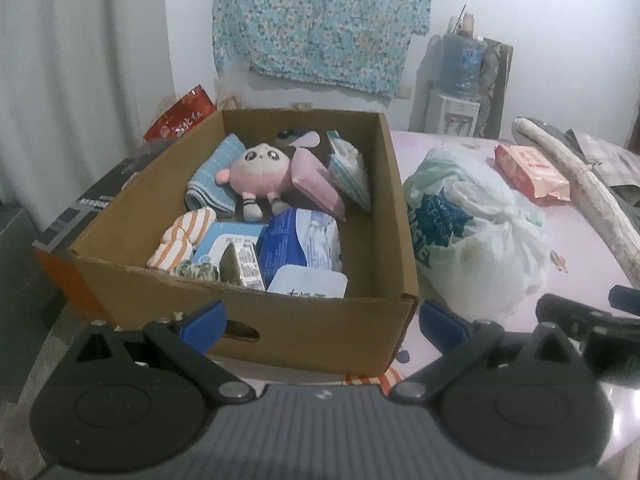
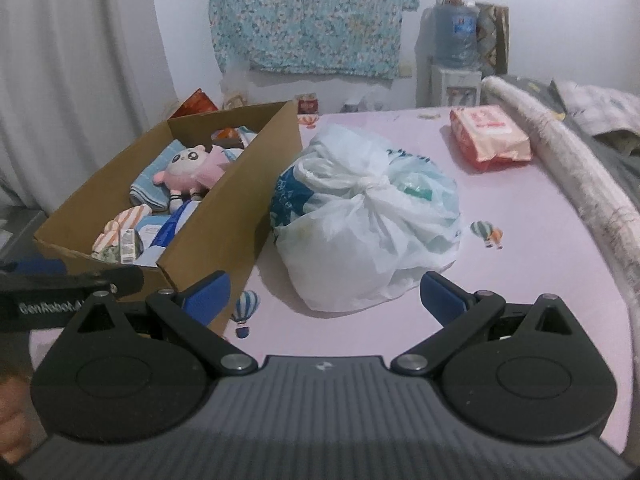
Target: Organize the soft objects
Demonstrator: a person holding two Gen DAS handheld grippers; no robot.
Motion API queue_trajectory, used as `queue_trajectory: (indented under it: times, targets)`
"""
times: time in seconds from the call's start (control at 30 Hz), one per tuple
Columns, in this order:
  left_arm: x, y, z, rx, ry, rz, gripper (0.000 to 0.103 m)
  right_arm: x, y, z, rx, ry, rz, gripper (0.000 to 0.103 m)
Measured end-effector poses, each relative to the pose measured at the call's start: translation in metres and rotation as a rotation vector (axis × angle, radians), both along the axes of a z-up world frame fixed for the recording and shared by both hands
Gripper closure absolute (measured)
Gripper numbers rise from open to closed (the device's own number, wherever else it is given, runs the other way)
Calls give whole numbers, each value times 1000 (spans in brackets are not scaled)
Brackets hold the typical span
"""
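An open cardboard box (image 1: pixel 376 208) (image 2: pixel 256 184) sits on the pink bed sheet. It holds a pink plush doll (image 1: pixel 260 174) (image 2: pixel 188 172), a blue folded towel (image 1: pixel 214 178), an orange-striped cloth (image 1: pixel 180 240) and several packets. A knotted white plastic bag (image 1: pixel 476 232) (image 2: pixel 368 220) lies right of the box. A red tissue pack (image 1: pixel 532 174) (image 2: pixel 492 136) lies farther back right. My left gripper (image 1: pixel 322 322) is open and empty in front of the box. My right gripper (image 2: pixel 324 298) is open and empty just before the bag.
A rolled mat (image 2: pixel 568 168) and grey bedding (image 2: pixel 600 112) lie along the right side. A water dispenser (image 2: pixel 456 60) stands against the back wall under a hanging floral cloth (image 2: pixel 312 16). A red bag (image 1: pixel 184 116) sits behind the box. White curtain on the left.
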State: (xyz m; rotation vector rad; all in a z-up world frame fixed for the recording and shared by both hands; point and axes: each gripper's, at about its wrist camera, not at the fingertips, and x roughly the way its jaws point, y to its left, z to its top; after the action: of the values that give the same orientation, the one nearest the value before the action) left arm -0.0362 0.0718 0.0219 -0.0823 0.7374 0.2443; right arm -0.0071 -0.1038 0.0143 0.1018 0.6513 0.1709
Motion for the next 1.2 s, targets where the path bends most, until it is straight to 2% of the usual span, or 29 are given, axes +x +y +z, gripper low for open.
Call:
queue_trajectory:
  times: [0.13, 0.67, 1.2]
  targets:
    - [3, -1, -3, -2, 26, 9, 0, 5, 1, 1, 11, 18, 16, 1]
    - [12, 3, -10, -47, 86, 37, 0, 16, 6, -1, -47, 49, 26, 1]
    - [12, 2, -15, -49, 104, 58, 0, 20, 12, -4, -80, 72, 51, 1]
